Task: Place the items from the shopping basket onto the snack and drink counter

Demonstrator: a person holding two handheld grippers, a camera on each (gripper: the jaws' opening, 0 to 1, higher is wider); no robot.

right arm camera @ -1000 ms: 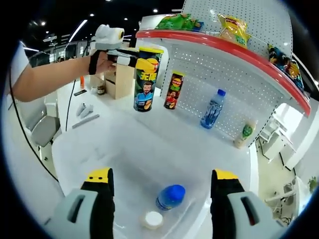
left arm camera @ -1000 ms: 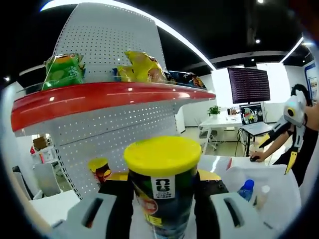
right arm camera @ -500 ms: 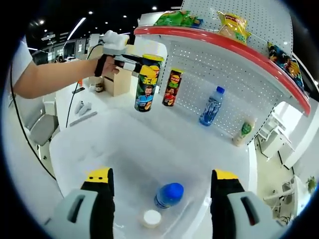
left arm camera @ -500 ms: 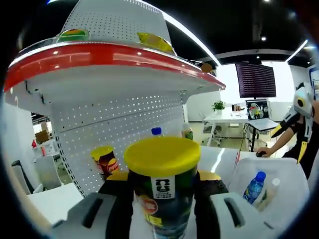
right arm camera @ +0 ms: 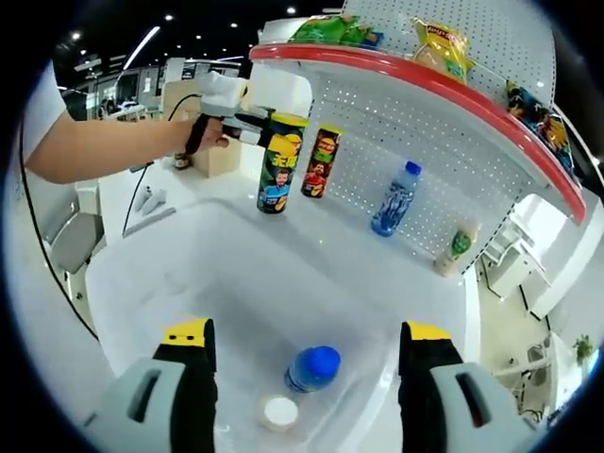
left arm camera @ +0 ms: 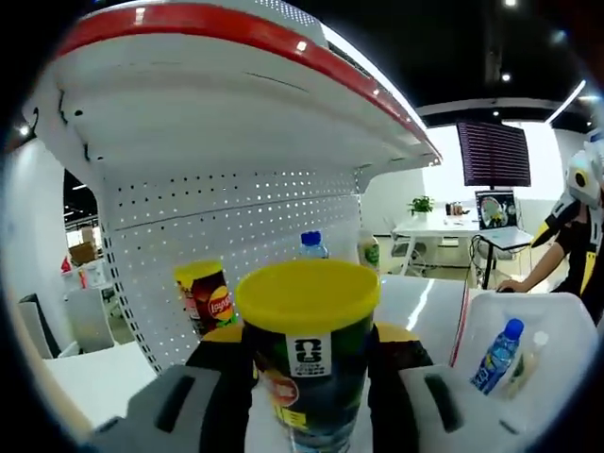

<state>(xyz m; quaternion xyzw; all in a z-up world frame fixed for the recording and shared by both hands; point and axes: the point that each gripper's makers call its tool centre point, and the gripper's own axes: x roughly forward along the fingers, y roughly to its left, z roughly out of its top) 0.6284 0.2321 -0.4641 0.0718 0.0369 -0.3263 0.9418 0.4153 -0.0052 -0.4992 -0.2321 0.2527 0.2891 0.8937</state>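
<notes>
Here your left gripper (left arm camera: 307,377) has its jaws clamped on a tall green chip can (left arm camera: 307,354) with a yellow lid, one jaw pressed to each side of it. In the right gripper view the same gripper (right arm camera: 247,127) holds that can (right arm camera: 277,165) upright, its base at or just above the white counter (right arm camera: 377,255); you cannot tell from either view whether it touches. It stands just beside a red chip can (right arm camera: 319,163) that sits against the perforated back panel (right arm camera: 425,160).

Along that panel, to the right in the right gripper view, stand a blue-capped water bottle (right arm camera: 394,200) and, well apart from it, a small green-labelled bottle (right arm camera: 453,249). Above them runs a red-edged shelf (right arm camera: 444,90) with snack bags (right arm camera: 442,42) on top.

Your right gripper (right arm camera: 307,377) hovers over the white basket (right arm camera: 142,274) with its jaws wide apart and nothing between them. Two things lie in the basket: a bottle with a blue cap (right arm camera: 313,366) and a smaller one with a white cap (right arm camera: 280,411), just beside each other.

In the left gripper view the red can (left arm camera: 206,297) stands left of the held can, the basket (left arm camera: 566,316) lies at the right with a blue-capped bottle (left arm camera: 496,354) inside, and the shelf underside (left arm camera: 217,104) spans overhead.
</notes>
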